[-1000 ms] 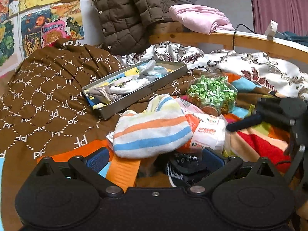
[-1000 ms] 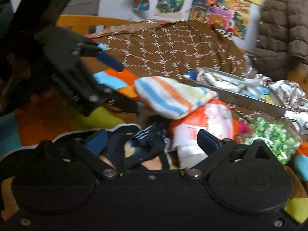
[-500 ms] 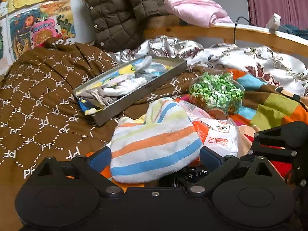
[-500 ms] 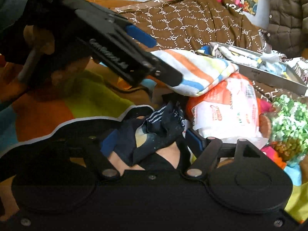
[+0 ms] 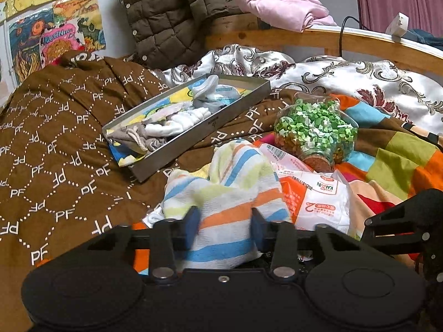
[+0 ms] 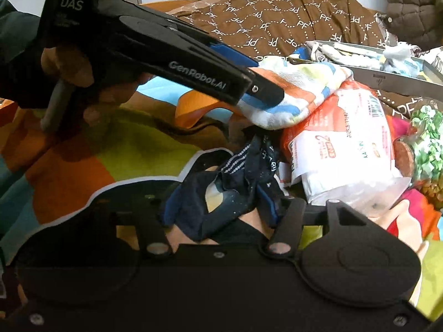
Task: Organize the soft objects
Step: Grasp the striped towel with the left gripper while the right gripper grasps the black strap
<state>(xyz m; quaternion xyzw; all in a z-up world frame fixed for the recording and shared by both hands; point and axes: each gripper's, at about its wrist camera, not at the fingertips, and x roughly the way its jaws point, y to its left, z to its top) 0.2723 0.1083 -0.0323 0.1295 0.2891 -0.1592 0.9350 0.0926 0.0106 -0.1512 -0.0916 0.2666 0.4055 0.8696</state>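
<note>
Bedding in brown and bright patches spreads before us, with the tray [image 5: 213, 123] of small socks lying on the brown quilt [image 5: 55, 144] and a jar [image 5: 315, 132] of green bits to the tray's right. Our left gripper [image 5: 224, 222] is closing on the striped sock [image 5: 235, 193], which sits just in front of the tray on an orange packet [image 5: 318, 202], its pads pressing the cloth. Our right gripper [image 6: 218, 204] is closing around the dark sock [image 6: 229, 182], bunched between its fingers nearer to us than the tray.
</note>
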